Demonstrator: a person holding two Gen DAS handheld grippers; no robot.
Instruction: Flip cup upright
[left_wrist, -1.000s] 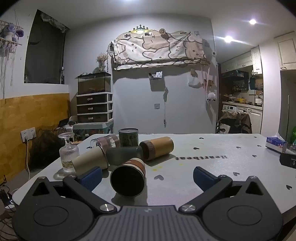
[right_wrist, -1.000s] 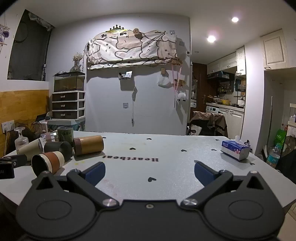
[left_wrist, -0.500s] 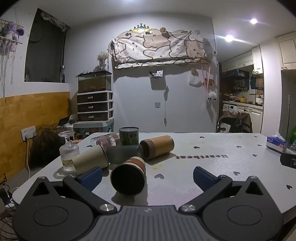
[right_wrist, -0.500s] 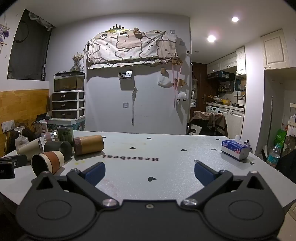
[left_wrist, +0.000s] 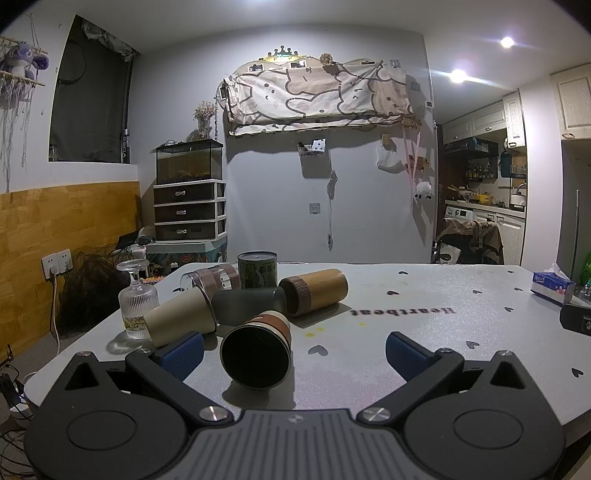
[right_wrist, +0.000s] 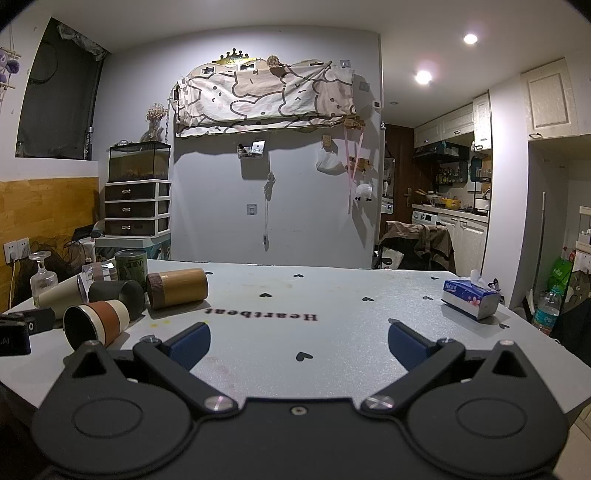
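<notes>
A brown-and-cream cup (left_wrist: 258, 350) lies on its side on the grey table (left_wrist: 424, 306), its dark mouth facing me. My left gripper (left_wrist: 293, 350) is open, and the cup lies between its fingers, nearer the left one. Behind it lie a beige cup (left_wrist: 177, 319), a dark grey cup (left_wrist: 247, 301) and a wooden-looking cup (left_wrist: 314, 291). In the right wrist view the brown cup (right_wrist: 98, 323) lies at the left. My right gripper (right_wrist: 299, 339) is open and empty over bare table.
A green tin (left_wrist: 257, 269) stands upright at the back, a clear cup (left_wrist: 210, 278) lies beside it, and an upturned stemmed glass (left_wrist: 136, 295) stands at the left. A tissue pack (right_wrist: 471, 297) sits at the right. The table's left edge is close to the cups.
The left gripper has crept slightly forward toward the brown cup. The right gripper has not moved.
</notes>
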